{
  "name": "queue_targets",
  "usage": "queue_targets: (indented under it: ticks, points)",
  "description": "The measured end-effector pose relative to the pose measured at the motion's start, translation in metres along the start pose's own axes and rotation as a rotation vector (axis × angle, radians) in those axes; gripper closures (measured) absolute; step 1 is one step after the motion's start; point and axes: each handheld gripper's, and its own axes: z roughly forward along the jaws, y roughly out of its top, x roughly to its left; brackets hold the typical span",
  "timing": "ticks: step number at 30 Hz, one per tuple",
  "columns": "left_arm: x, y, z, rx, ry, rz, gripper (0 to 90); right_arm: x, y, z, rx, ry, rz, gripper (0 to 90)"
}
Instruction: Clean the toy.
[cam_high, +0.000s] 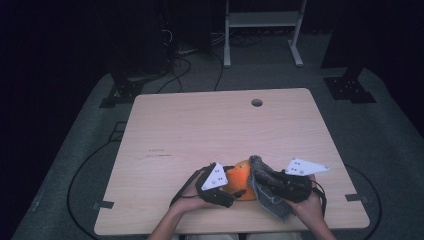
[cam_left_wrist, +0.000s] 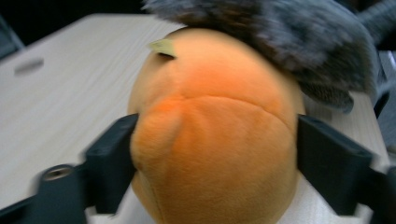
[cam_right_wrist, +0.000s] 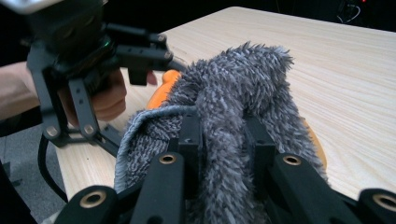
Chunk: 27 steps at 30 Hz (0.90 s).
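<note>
An orange plush toy (cam_high: 241, 176) rests near the front edge of the wooden table (cam_high: 200, 130). My left gripper (cam_high: 234, 192) comes at it from the left. In the left gripper view the two black jaws press on both sides of the plush (cam_left_wrist: 215, 140), so the left gripper (cam_left_wrist: 215, 154) is shut on it. A grey fuzzy cloth (cam_high: 264, 187) drapes over the toy's right side. My right gripper (cam_right_wrist: 224, 135) is shut on a fold of that cloth (cam_right_wrist: 233, 102). Beyond it, the orange plush (cam_right_wrist: 163, 91) peeks out beside the left gripper (cam_right_wrist: 140, 51).
A round cable hole (cam_high: 257, 102) sits near the table's far edge. A white metal frame (cam_high: 262, 20) and loose cables (cam_high: 175, 70) lie on the dark floor behind. Both hands work close to the table's front edge.
</note>
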Motion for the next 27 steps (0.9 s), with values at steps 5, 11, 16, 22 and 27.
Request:
queue_targets:
  ticks: [5,11,16,22,27]
  points:
    - [0.004,-0.003,0.001,0.019,-0.008,-0.062,21.7,-0.002,-0.003,0.000,0.003,-0.032,-0.015,72.4]
    - [0.002,-0.005,0.001,0.003,-0.016,-0.049,24.4,-0.020,-0.010,-0.009,0.018,-0.075,0.050,72.6]
    - [-0.015,0.001,0.004,0.011,-0.019,0.108,26.0,0.001,0.008,-0.013,-0.021,-0.056,-0.039,72.9]
    - [-0.020,-0.002,0.003,0.029,-0.036,0.177,26.9,0.018,0.016,-0.002,0.023,-0.025,-0.088,72.9]
    - [-0.016,-0.003,0.003,0.019,-0.055,0.116,22.7,-0.006,0.004,-0.011,0.019,-0.067,0.005,72.9]
